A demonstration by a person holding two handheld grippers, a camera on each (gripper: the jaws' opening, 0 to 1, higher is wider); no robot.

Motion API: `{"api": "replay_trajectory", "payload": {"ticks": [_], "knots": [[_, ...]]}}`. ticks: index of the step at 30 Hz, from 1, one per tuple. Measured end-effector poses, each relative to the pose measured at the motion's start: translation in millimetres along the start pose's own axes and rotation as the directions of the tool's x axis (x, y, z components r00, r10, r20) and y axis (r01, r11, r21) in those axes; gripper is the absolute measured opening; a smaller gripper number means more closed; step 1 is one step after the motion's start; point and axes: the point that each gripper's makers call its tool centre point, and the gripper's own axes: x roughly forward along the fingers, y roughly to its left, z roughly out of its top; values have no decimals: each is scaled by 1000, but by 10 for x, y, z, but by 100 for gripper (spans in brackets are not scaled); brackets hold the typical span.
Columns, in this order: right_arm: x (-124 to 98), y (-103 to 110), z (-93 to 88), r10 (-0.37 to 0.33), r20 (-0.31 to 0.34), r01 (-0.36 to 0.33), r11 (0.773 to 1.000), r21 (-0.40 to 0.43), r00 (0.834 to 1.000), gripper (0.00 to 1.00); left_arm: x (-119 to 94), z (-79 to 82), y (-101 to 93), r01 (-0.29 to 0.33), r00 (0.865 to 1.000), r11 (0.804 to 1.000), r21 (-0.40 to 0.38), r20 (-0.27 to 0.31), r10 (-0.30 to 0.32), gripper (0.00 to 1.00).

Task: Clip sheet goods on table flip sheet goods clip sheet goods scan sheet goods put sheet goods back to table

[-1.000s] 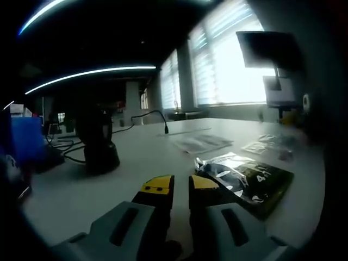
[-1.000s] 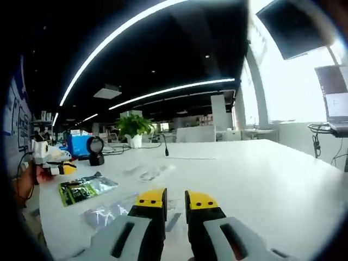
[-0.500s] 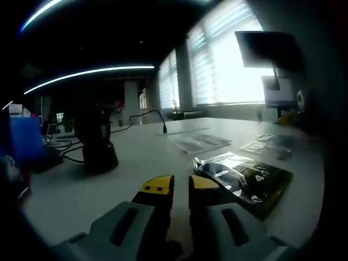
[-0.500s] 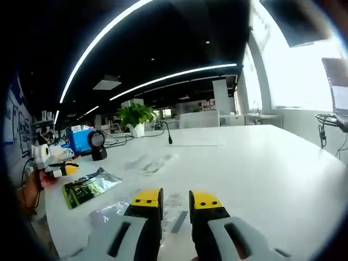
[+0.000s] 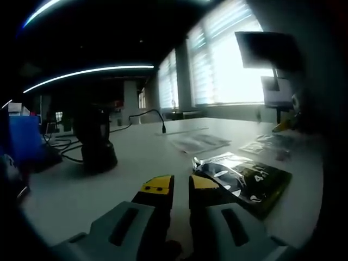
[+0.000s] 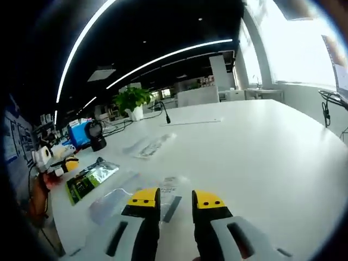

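A white bench (image 5: 136, 157) carries several flat packets. In the left gripper view, the left gripper (image 5: 174, 185) sits low over the bench, its yellow-tipped fingers (image 5: 156, 186) nearly together with only a narrow gap, holding nothing. Just beside the right fingertip lies a foil pouch (image 5: 244, 180), silver and dark green, flat on the bench. Its long axis runs from near the fingertips away toward the right of this view. Farther back lie pale clear packets (image 5: 200, 142), and a dark scanner (image 5: 97, 142) stands upright to the left, with a cable (image 5: 149, 115) behind it.

In the right gripper view, the right gripper (image 6: 175, 199) hovers above the bench (image 6: 261, 147). Its fingers (image 6: 142, 198) are slightly apart and empty. Just ahead of and under the fingertips lies a clear sheet packet (image 6: 163, 191), flat, its long axis running roughly away from the gripper. The foil pouch (image 6: 90, 178) lies to the left, near the left gripper (image 6: 60, 163). A potted plant (image 6: 132, 100) and the scanner (image 6: 97, 136) stand at the far side.
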Motion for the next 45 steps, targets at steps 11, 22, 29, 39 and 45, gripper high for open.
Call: {"api": "replay_trajectory", "payload": {"ticks": [11, 22, 29, 39, 45], "knots": [[32, 56, -149, 65, -91, -61, 997, 40, 994, 17, 26, -7, 68, 9, 1000, 1000, -6, 1, -9, 4], [74, 74, -144, 148, -79, -136, 981, 139, 986, 11, 25, -19, 62, 6, 1000, 1000, 6, -5, -6, 4], [68, 11, -109, 201, -56, -185, 959, 217, 978, 4, 22, -21, 48, 4, 1000, 1000, 10, -7, -3, 4], [65, 105, -45, 273, -17, -257, 923, 288, 962, 4, -11, -15, -61, 2, 1000, 1000, 16, -9, -1, 4], [75, 91, -71, 255, -43, -232, 929, 289, 966, 0, -35, -7, -125, 1, 1000, 1000, 18, -10, -1, 4]]}}
